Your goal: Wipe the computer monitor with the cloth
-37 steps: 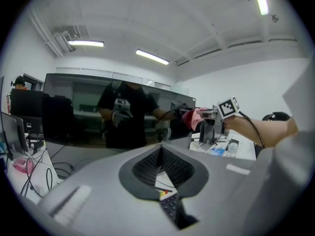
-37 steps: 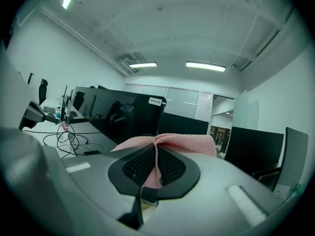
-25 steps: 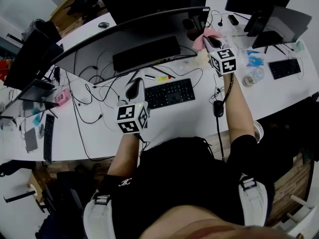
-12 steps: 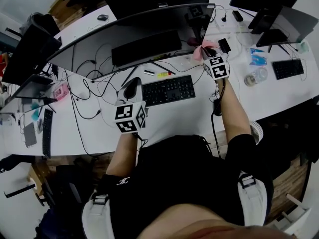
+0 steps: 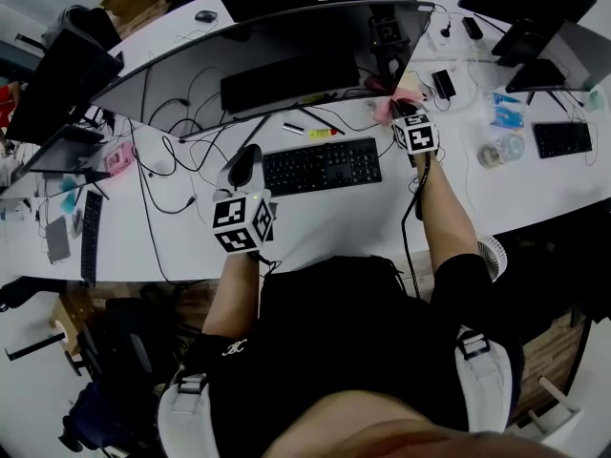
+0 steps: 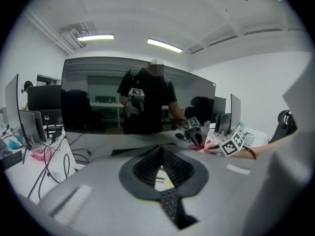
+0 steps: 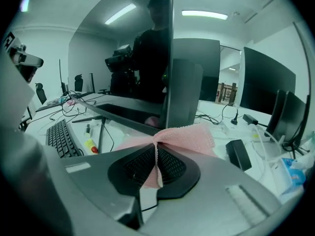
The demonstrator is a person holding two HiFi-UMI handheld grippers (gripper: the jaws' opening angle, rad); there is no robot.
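Note:
A wide curved monitor (image 5: 286,55) with a dark screen spans the back of the white desk. My right gripper (image 5: 401,110) is shut on a pink cloth (image 5: 386,110) near the screen's lower right corner. In the right gripper view the cloth (image 7: 189,134) bunches out past the jaws of the right gripper (image 7: 156,151), with the monitor's edge (image 7: 170,58) just ahead. My left gripper (image 5: 248,156) hovers over the desk left of the keyboard, shut with nothing in it. In the left gripper view the left gripper (image 6: 160,150) faces the monitor (image 6: 138,102), which reflects the person.
A black keyboard (image 5: 322,165) lies in front of the monitor, with pens (image 5: 315,132) and tangled cables (image 5: 172,175) to its left. A black box (image 7: 240,154), a plastic bottle (image 5: 498,151), a second keyboard (image 5: 565,138) and more monitors (image 5: 535,12) stand on the right.
My right gripper has drawn the pink cloth down and away from the monitor's right end toward the desk. The left gripper has barely moved.

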